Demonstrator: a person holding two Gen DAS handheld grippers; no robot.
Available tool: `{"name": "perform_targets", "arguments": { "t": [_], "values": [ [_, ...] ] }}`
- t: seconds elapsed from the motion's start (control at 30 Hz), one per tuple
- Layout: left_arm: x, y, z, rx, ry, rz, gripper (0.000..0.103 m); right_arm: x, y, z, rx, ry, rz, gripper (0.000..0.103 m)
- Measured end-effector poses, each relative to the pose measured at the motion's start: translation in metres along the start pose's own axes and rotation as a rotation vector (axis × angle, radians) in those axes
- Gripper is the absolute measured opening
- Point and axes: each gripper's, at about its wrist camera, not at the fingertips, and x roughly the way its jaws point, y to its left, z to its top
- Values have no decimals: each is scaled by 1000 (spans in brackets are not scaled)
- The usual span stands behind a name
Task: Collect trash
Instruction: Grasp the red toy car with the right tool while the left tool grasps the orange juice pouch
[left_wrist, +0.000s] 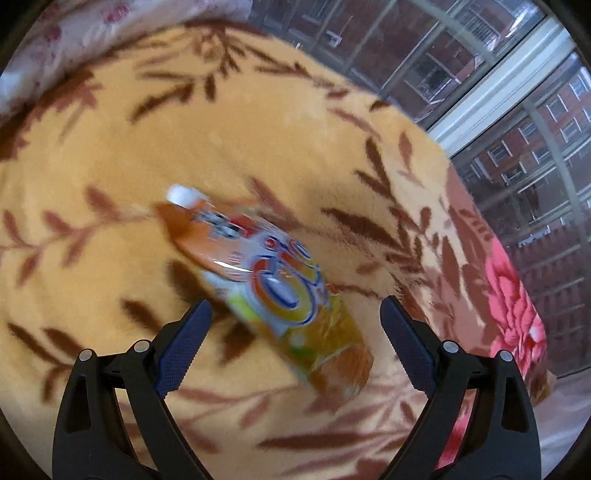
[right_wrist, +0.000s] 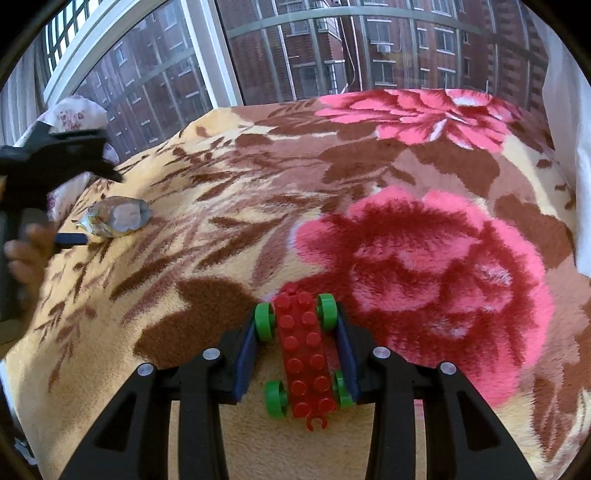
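Lying on a floral blanket (left_wrist: 110, 147), a juice pouch (left_wrist: 266, 288) is framed between the spread fingers of the left gripper (left_wrist: 295, 314), untouched. A red toy car (right_wrist: 304, 350) with green wheels is pinched by the right gripper (right_wrist: 301, 332), near a window (right_wrist: 295, 48).

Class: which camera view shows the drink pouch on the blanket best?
The left wrist view: the drink pouch lies large, though blurred, between the open left gripper. The right wrist view shows it small and far off.
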Motion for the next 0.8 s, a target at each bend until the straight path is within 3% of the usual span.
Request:
{"name": "perform_targets", "arguments": {
  "t": [0.1, 0.17, 0.27, 0.47, 0.8],
  "values": [
    [34, 1, 5, -12, 14, 55, 90, 0, -2, 0, 11, -1, 13, 39],
    [38, -5, 3, 55, -48, 90, 90, -1, -3, 0, 19, -3, 22, 39],
    [35, -7, -11, 188, -109, 117, 80, -1, -6, 0, 32, -6, 34, 39],
    [10, 8, -34, 382, -176, 60, 55, -2, -7, 0, 36, -9, 34, 39],
    [-68, 42, -78, 664, -321, -54, 50, -13, -10, 1, 64, -53, 12, 39]
  ]
}}
